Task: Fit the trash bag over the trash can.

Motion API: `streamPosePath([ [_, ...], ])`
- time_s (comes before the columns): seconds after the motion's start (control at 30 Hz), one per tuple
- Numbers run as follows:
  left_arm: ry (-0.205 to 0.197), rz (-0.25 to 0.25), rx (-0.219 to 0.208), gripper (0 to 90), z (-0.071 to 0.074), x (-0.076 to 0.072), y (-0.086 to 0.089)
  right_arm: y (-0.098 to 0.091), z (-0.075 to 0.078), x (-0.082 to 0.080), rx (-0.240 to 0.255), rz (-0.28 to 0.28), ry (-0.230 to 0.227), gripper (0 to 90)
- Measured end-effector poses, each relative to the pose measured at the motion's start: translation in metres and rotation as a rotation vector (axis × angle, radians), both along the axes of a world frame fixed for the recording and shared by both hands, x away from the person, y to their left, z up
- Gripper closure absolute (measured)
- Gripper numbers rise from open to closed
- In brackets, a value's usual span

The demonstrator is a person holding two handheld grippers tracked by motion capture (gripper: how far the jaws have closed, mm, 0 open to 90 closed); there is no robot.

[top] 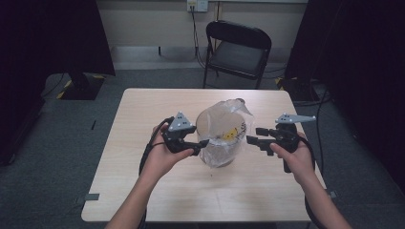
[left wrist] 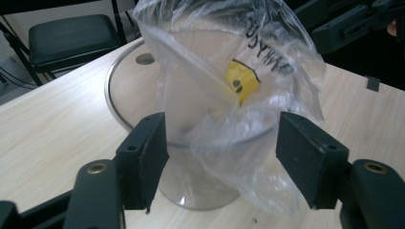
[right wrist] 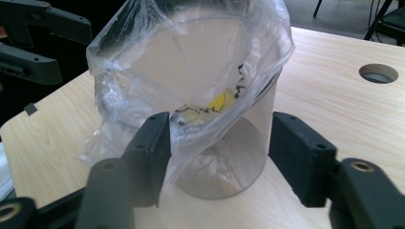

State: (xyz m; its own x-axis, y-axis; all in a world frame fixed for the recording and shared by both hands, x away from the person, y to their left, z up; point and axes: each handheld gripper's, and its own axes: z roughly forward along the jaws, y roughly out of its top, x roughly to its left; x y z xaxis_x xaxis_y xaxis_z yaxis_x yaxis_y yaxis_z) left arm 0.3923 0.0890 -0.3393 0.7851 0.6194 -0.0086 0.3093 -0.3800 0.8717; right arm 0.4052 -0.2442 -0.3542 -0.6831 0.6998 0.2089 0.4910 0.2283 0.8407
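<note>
Bag (top: 228, 128) lines the bin (top: 217, 157) at frame centre; left hand-held gripper (top: 203, 143) and right hand-held gripper (top: 254, 135) flank it, jaws apart, clamping nothing.

Clear plastic bag (top: 228, 128) printed with a yellow smiley and black lettering, transparent grey-tinted container (right wrist: 239, 143), pale wood-grain surface (top: 157, 195), black left gripper (top: 203, 142) and right gripper (top: 250, 135) with grey plates, black chair (top: 238, 50) at the far side

Black lettering, unreadable, on the clear plastic bag (left wrist: 267, 62)

Even overhead light brightens the table (top: 143, 191), dark curtained edges surround it, and close views blur slightly.
</note>
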Motion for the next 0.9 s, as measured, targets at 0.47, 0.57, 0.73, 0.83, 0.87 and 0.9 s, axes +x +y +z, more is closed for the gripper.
streamPosePath([
  [0.47, 0.048, -0.007, -0.013, 76.2, -0.004, 0.026, -0.016, 0.001, 0.003, 0.012, -0.012, -0.044, -0.019, 62.4],
  [0.57, 0.042, -0.001, 0.010, 84.1, -0.005, 0.024, -0.013, 0.000, 0.002, 0.011, -0.013, -0.040, -0.013, 71.7],
  [0.73, 0.047, 0.025, 0.021, 88.8, -0.006, 0.021, -0.004, 0.004, -0.001, 0.010, -0.055, -0.004, -0.007, 83.5],
  [0.83, 0.057, 0.030, 0.029, 90.0, -0.011, 0.021, 0.003, 0.006, -0.003, 0.011, -0.069, -0.002, -0.005, 85.4],
  [0.87, 0.066, 0.030, 0.024, 90.0, -0.013, 0.021, 0.004, 0.005, -0.003, 0.012, -0.068, -0.004, -0.006, 85.5],
  [0.9, 0.068, 0.035, 0.018, 90.0, -0.014, 0.021, 0.006, 0.005, -0.003, 0.012, -0.070, -0.006, -0.004, 85.7],
])
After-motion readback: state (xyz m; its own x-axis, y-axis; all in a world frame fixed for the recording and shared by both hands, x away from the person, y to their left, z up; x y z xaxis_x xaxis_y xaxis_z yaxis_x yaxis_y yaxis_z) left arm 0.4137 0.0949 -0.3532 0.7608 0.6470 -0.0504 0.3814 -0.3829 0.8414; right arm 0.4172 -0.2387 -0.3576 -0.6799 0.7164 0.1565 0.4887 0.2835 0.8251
